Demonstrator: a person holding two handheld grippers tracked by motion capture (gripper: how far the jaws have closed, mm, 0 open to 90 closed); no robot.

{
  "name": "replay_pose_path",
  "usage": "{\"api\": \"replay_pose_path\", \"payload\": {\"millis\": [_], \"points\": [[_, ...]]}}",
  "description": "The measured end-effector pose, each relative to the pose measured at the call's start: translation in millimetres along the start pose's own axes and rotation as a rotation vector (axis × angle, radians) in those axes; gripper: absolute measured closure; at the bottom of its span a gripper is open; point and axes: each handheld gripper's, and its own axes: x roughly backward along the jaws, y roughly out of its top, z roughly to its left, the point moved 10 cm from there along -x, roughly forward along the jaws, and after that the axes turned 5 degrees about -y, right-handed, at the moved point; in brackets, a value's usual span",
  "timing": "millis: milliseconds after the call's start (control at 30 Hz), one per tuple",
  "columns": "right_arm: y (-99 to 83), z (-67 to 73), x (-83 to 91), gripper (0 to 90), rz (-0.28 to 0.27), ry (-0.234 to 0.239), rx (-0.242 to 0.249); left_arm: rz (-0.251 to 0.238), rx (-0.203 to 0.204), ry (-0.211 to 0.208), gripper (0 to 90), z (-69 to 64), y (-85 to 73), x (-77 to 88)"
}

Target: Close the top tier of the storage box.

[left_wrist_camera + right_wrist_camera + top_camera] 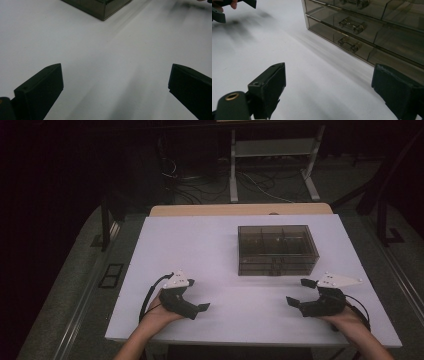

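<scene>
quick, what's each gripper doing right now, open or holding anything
left gripper: open, holding nothing, over the white table
right gripper: open, holding nothing, near the smoky clear plastic drawer box

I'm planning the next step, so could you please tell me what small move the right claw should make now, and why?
Probably ease the right claw forward toward the handles on the drawer box. Its jaws stand open with nothing between them, and the drawers look shut, with the box front facing it across bare table.
</scene>
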Motion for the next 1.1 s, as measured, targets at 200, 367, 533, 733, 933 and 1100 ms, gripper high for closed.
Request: {"api": "replay_pose_path", "payload": {"millis": [200,367,533,733,933,1100], "points": [[-6.6,-0.8,-1.3,11.6,0.009,0.001,0.001,-0.002,0.002,0.000,0.0,0.0,0.1,0.4],[-9.8,-0.9,-1.7,11.6,0.018,-0.001,0.007,-0.003,0.002,-0.001,0.0,-0.4,-0.2,0.6],[-11.4,-1.4,-1.4,11.6,0.019,0.002,0.015,-0.003,0.004,0.000,0.0,-0.2,-0.4,0.9],[-12.4,-4.0,0.2,11.6,0.021,-0.010,0.028,0.000,0.000,0.001,0.0,0.2,-1.0,1.2],[-13.9,-4.8,0.2,11.6,0.025,-0.010,0.029,0.000,0.002,0.004,0.0,0.3,-1.1,1.4],[-13.7,-4.3,0.8,11.6,0.023,-0.007,0.029,0.000,0.004,0.003,0.0,0.1,-1.3,1.1]]}}
